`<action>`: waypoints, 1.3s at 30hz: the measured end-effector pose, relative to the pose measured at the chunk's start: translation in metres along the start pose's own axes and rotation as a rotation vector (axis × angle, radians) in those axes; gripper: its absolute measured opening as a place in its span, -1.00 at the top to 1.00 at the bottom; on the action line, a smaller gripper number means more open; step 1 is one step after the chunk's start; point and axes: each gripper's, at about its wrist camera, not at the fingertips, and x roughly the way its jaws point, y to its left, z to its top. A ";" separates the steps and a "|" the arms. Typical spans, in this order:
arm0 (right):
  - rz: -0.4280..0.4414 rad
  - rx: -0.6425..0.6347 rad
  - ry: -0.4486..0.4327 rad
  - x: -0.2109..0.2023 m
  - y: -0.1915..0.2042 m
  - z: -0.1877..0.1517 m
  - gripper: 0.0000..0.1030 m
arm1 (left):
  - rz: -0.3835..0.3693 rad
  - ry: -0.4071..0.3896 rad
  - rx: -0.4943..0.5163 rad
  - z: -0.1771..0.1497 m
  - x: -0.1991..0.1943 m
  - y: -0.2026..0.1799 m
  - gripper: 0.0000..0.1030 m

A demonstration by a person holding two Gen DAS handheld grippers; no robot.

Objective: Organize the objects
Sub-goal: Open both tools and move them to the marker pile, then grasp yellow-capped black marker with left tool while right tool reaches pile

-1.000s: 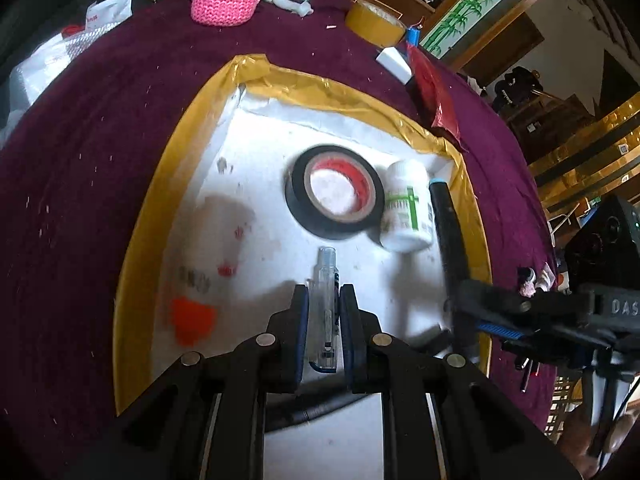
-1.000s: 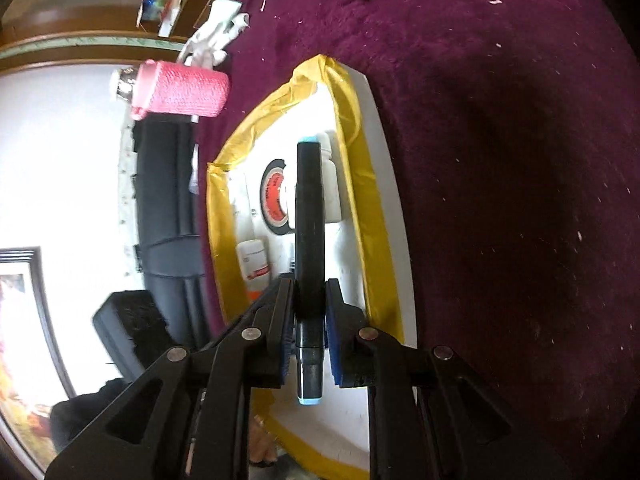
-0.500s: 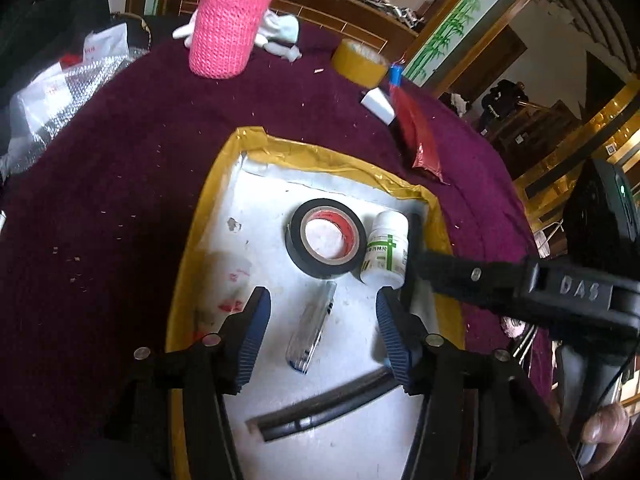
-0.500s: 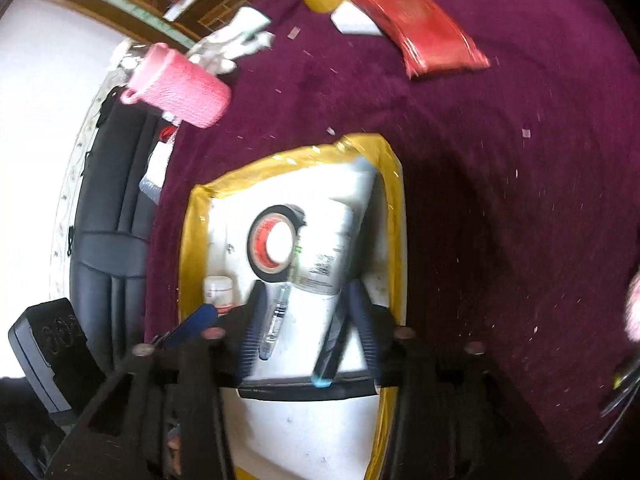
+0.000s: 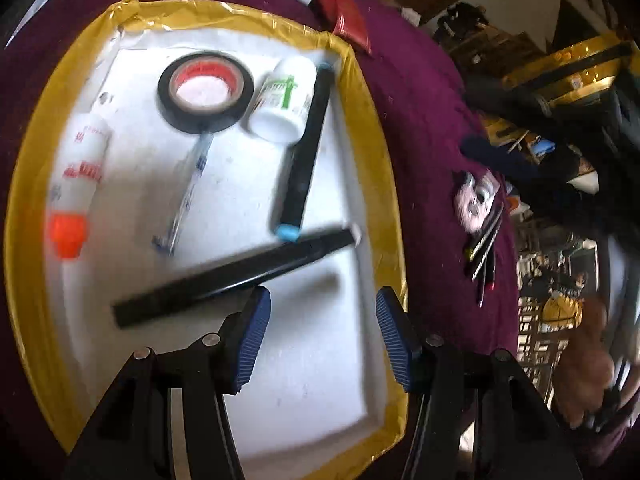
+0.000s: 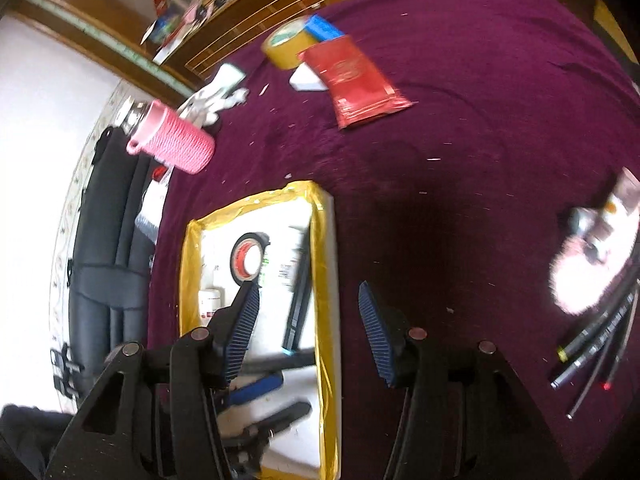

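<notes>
Where maroon cloth (image 5: 420, 128) covers table, left wrist view: yellow-rimmed white tray (image 5: 372, 128) holds black tape roll (image 5: 206, 92), white bottle (image 5: 282, 100), clear pen (image 5: 188, 196), two black markers (image 5: 306, 148). Left gripper (image 5: 320, 332) over tray, jaws just opened, empty.

Right wrist view: right gripper (image 6: 306, 330) above tray's right rim (image 6: 328, 280), jaws just opened, empty. Pink knitted cup (image 6: 176, 140) and red packet (image 6: 360, 80) beyond tray; pens (image 6: 596, 344) right of it.

2 markers (image 5: 303, 148), 1 tape roll (image 5: 205, 91)

White tray (image 5: 320, 380) edged in yellow tape, maroon cloth (image 6: 460, 160), black tape roll (image 5: 206, 90), pink knitted sleeve (image 6: 176, 144), red packet (image 6: 356, 80)
</notes>
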 end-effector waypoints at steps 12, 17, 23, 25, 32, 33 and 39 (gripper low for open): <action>-0.099 0.119 -0.159 -0.082 -0.069 -0.014 0.01 | -0.003 -0.134 -0.071 0.026 -0.008 0.016 0.05; -0.286 0.073 -0.316 -0.137 -0.099 -0.026 0.01 | 0.017 -0.202 -0.011 0.019 -0.030 -0.008 0.05; -0.416 0.153 -0.276 -0.149 -0.167 -0.034 -0.80 | 0.156 -0.287 0.127 -0.005 -0.054 -0.065 0.02; -0.340 0.235 -0.216 -0.143 -0.198 -0.038 -0.79 | 0.195 -0.294 0.169 -0.014 -0.054 -0.085 -0.04; -0.252 0.277 -0.127 -0.130 -0.244 -0.049 -0.79 | 0.182 -0.229 0.194 -0.034 -0.023 -0.129 -0.04; -0.250 0.273 -0.124 -0.130 -0.243 -0.054 -0.79 | 0.174 -0.220 0.194 -0.037 -0.019 -0.135 -0.03; -0.228 0.258 -0.112 -0.132 -0.259 -0.056 -0.79 | 0.198 -0.186 0.292 -0.052 0.014 -0.187 -0.03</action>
